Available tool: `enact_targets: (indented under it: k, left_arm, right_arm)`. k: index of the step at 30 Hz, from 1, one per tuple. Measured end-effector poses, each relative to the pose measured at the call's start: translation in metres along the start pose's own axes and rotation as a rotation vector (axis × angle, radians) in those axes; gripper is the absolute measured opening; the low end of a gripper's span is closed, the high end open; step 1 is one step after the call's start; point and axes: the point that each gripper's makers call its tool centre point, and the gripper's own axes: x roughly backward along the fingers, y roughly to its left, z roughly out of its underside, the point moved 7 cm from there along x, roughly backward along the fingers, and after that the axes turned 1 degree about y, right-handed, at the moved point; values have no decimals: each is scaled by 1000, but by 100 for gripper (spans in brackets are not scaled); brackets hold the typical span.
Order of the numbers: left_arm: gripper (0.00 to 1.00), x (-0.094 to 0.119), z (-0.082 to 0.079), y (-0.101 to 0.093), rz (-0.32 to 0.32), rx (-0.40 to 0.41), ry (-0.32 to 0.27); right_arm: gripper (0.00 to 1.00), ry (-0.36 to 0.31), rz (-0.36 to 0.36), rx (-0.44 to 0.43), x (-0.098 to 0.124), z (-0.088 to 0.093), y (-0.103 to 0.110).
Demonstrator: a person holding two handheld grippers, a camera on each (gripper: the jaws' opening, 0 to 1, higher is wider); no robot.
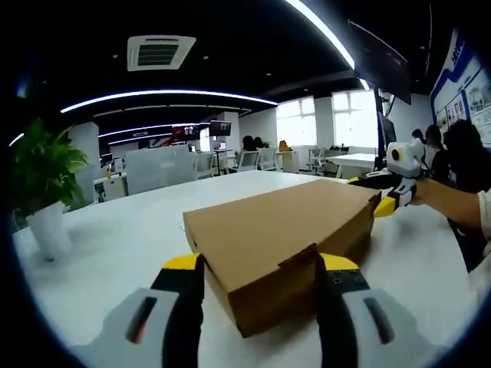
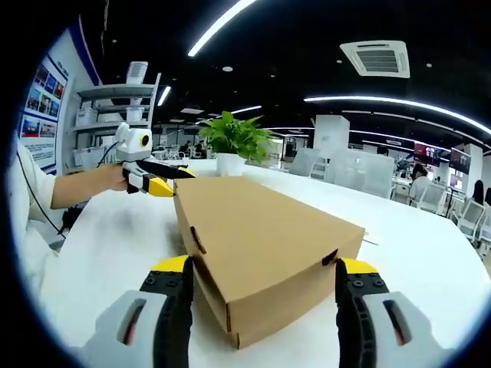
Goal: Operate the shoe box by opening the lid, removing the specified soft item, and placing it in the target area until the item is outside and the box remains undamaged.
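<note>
1. The box [image 1: 280,245] sits shut on the white desk [image 1: 123,230], lid down flat, plain brown cardboard with small tabs at the lid's edges.
2. In the left gripper view my left tool [image 1: 261,303] has its jaws spread wide, one on each side of the box's near corner. I cannot tell whether the jaws touch the cardboard; the gap between them is as wide as that end of the box, and nothing is pinched.
3. In the right gripper view my right tool [image 2: 261,307] stands the same way at the opposite end: jaws wide apart, straddling the near corner of the box [image 2: 261,245], gripping nothing that I can see.
4. Each tool shows in the other's view. The right tool [image 1: 395,195] appears at the far right end of the box in the left gripper view, yellow tip close to the box edge, with my hand [image 1: 437,195] behind it.
5. The left tool [image 2: 157,180] appears at the far left end in the right gripper view, held by my hand [image 2: 115,178], tip just beside the lid's far corner.
6. A potted plant [image 2: 234,142] stands on the desk [image 2: 430,253] beyond the box; in the left gripper view it [image 1: 42,184] is off to the left, well apart from the box.
7. Office chairs and other desks fill the room behind.
</note>
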Motion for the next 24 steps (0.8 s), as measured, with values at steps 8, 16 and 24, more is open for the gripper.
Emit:
enact_targets:
  k: [8,16,24]
  left_arm:
    - [56,2,4,9,53,-86,-17]
    - [58,-1,5,8,75,-131,-1]
    - [61,-3,4,4,60,-56,-21]
  right_arm:
    - [81,22,17,36,-3,1,0]
    - [82,3,13,-19,-3,0,0]
    - [86,6,16,-17,-7,2,-4]
